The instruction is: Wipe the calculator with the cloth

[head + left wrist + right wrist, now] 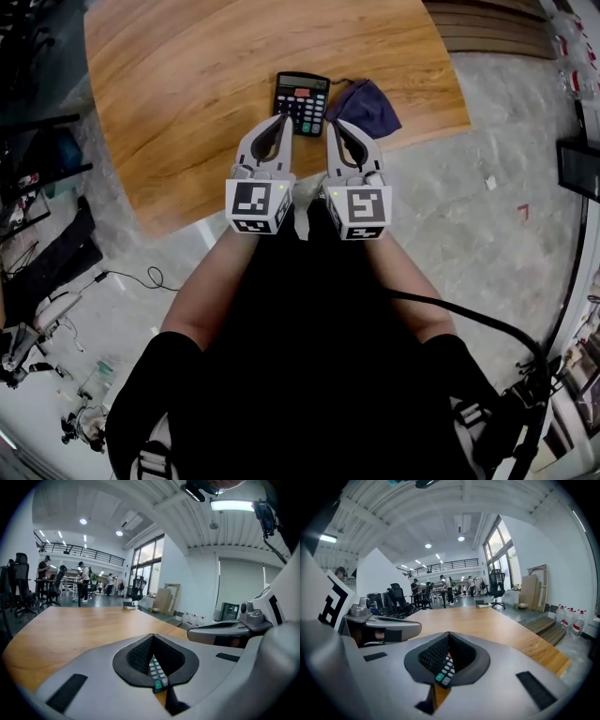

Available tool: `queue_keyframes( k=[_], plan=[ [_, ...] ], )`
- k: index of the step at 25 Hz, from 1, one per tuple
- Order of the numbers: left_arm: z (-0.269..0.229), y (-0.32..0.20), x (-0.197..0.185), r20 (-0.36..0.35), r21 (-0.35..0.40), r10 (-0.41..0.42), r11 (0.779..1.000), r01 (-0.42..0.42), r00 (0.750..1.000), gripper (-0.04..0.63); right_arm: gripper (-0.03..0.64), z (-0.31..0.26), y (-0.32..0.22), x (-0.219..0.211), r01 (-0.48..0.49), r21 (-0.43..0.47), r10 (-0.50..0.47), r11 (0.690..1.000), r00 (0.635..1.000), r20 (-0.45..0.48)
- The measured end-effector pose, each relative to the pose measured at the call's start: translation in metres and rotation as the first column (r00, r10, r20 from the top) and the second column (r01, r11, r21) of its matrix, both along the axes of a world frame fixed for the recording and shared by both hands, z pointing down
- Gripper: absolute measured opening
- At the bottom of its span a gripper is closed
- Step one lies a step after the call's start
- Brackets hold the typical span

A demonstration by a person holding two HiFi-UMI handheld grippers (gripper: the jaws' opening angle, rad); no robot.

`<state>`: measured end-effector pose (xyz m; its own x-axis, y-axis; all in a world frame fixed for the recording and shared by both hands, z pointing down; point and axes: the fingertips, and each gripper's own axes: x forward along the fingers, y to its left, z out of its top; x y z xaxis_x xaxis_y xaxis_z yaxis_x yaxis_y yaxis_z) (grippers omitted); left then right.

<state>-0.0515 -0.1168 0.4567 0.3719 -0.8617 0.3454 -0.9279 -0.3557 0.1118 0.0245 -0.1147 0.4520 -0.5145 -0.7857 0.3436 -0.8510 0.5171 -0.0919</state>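
This is an open-plan office or lab hall. Beyond the wooden table stand black office chairs and people at desks, under a railed mezzanine. Tall windows rise past the table's far right, and a polished concrete floor surrounds it.

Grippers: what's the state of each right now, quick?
Left gripper: closed, holding nothing.
Right gripper: closed, holding nothing.

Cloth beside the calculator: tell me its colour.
The cloth is dark navy blue; the head view shows it best.
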Motion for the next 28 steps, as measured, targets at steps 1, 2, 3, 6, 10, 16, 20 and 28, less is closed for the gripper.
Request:
queue_keyframes(
  k=[1,2,3,6,10,16,20,28],
  plan=[
    [0.007,-0.004,-0.002,-0.001,-0.015,0.010,1.000,-0.010,1.000,0.008,0.014,0.008,-0.003,-0.003,-0.004,-0.015,0.004,1.000,1.000,-0.008],
    [0.014,-0.008,-0.004,-0.003,-0.031,0.022,0.999,-0.022,1.000,0.008,0.014,0.016,-0.006,-0.006,-0.006,-0.029,0.006,1.000,1.000,-0.016],
    [0.022,-0.012,-0.005,-0.004,-0.049,0.036,0.998,-0.036,0.999,0.006,0.014,0.025,-0.010,-0.009,-0.008,-0.043,0.007,0.999,1.000,-0.027],
    [0.046,-0.022,-0.006,-0.001,-0.098,0.073,0.993,-0.073,0.997,0.008,0.014,0.052,-0.023,-0.014,-0.022,-0.079,0.016,0.997,0.997,-0.073],
    [0.077,-0.031,-0.010,0.007,-0.160,0.102,0.982,-0.099,0.995,0.008,0.014,0.094,-0.035,-0.016,-0.051,-0.145,0.025,0.988,0.984,-0.175],
    [0.103,-0.038,-0.016,-0.009,-0.233,0.131,0.964,-0.129,0.991,0.008,0.014,0.131,-0.042,-0.019,-0.072,-0.232,0.010,0.970,0.966,-0.258],
    [0.111,-0.039,-0.023,-0.021,-0.257,0.129,0.958,-0.130,0.991,0.008,0.014,0.147,-0.040,-0.019,-0.087,-0.269,0.003,0.959,0.955,-0.298],
    [0.125,-0.037,-0.037,-0.085,-0.325,0.146,0.931,-0.166,0.986,0.137,0.014,0.152,-0.040,-0.018,-0.099,-0.304,0.016,0.947,0.965,-0.262]
  ],
)
